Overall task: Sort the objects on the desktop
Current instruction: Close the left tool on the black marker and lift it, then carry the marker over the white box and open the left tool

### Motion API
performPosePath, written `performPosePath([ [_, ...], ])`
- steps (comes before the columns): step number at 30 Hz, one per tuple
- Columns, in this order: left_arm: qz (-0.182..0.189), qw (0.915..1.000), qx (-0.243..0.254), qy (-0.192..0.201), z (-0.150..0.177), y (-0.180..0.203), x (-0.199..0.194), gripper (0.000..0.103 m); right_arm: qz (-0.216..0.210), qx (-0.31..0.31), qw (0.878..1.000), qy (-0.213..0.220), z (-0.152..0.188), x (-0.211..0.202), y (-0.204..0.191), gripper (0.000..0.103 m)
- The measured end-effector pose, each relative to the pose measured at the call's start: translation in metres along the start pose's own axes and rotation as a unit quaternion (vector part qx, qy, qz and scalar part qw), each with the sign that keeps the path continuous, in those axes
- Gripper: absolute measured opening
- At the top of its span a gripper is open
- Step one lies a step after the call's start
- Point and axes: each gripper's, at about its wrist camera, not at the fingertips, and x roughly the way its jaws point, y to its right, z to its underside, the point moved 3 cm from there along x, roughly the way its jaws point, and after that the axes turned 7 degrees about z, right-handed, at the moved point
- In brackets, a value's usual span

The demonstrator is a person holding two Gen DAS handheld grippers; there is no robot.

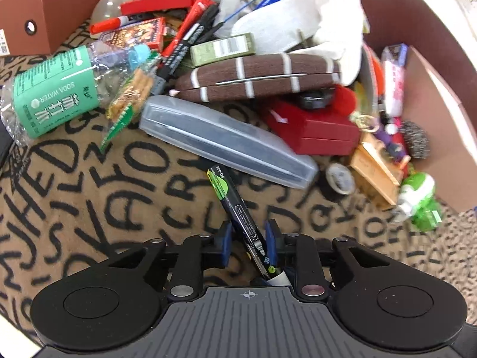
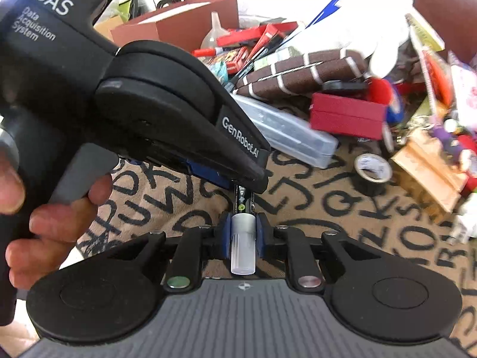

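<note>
A black marker with a green label (image 1: 238, 205) is held at once by both grippers above the lettered brown cloth (image 1: 89, 185). My left gripper (image 1: 249, 235) is shut on its black barrel. My right gripper (image 2: 243, 229) is shut on its clear and grey cap end (image 2: 243, 247). The left gripper's body (image 2: 155, 101) fills the left of the right wrist view, its tips just beyond mine on the same marker (image 2: 243, 200).
A pile of clutter lies beyond: a clear plastic case (image 1: 226, 143), a brown striped case (image 1: 256, 77), a red box (image 1: 319, 128), a soda water bottle (image 1: 59, 92), a tape roll (image 2: 372, 170), markers, card packs. Brown cardboard boxes (image 1: 41, 6) stand behind, and a white cloth (image 1: 301, 15).
</note>
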Motion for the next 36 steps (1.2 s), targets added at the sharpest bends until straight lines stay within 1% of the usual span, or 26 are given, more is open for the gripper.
performPosePath([
  [2, 0.007, 0.9999, 0.01, 0.005, 0.0, 0.014, -0.004, 0.021, 0.005, 0.004, 1.0, 0.009, 0.002, -0.011, 0.006, 0.02],
  [4, 0.018, 0.9992, 0.031, 0.016, -0.001, 0.032, -0.01, 0.021, 0.012, 0.014, 1.0, 0.02, 0.002, -0.022, 0.016, 0.02],
  [7, 0.031, 0.9973, 0.058, 0.033, -0.006, 0.06, -0.016, 0.02, 0.036, 0.016, 0.998, 0.041, -0.001, -0.04, 0.031, 0.02],
  [11, 0.054, 0.9941, 0.084, 0.043, -0.021, 0.098, -0.015, 0.02, 0.065, 0.033, 0.995, 0.066, -0.007, -0.057, 0.059, 0.02],
  [14, 0.07, 0.989, 0.115, 0.061, -0.035, 0.134, -0.015, 0.02, 0.089, 0.048, 0.991, 0.088, -0.021, -0.068, 0.082, 0.02],
  [17, 0.091, 0.9824, 0.143, 0.078, -0.055, 0.173, -0.013, 0.02, 0.118, 0.058, 0.985, 0.109, -0.029, -0.087, 0.112, 0.02],
  [22, 0.128, 0.9728, 0.17, 0.092, -0.094, 0.235, -0.001, 0.019, 0.165, 0.068, 0.976, 0.124, -0.06, -0.107, 0.165, 0.021],
  [25, 0.151, 0.9651, 0.189, 0.101, -0.118, 0.27, 0.011, 0.019, 0.198, 0.072, 0.969, 0.126, -0.08, -0.112, 0.198, 0.021],
  [27, 0.164, 0.9626, 0.195, 0.092, -0.133, 0.29, 0.027, 0.019, 0.215, 0.082, 0.966, 0.12, -0.092, -0.11, 0.222, 0.021],
  [30, 0.178, 0.9634, 0.186, 0.073, -0.152, 0.31, 0.057, 0.019, 0.224, 0.095, 0.965, 0.101, -0.104, -0.099, 0.256, 0.021],
  [32, 0.181, 0.9641, 0.186, 0.057, -0.162, 0.321, 0.08, 0.019, 0.228, 0.102, 0.965, 0.086, -0.111, -0.088, 0.278, 0.021],
  [36, 0.172, 0.9671, 0.185, 0.031, -0.175, 0.333, 0.128, 0.019, 0.207, 0.137, 0.967, 0.051, -0.117, -0.058, 0.323, 0.021],
])
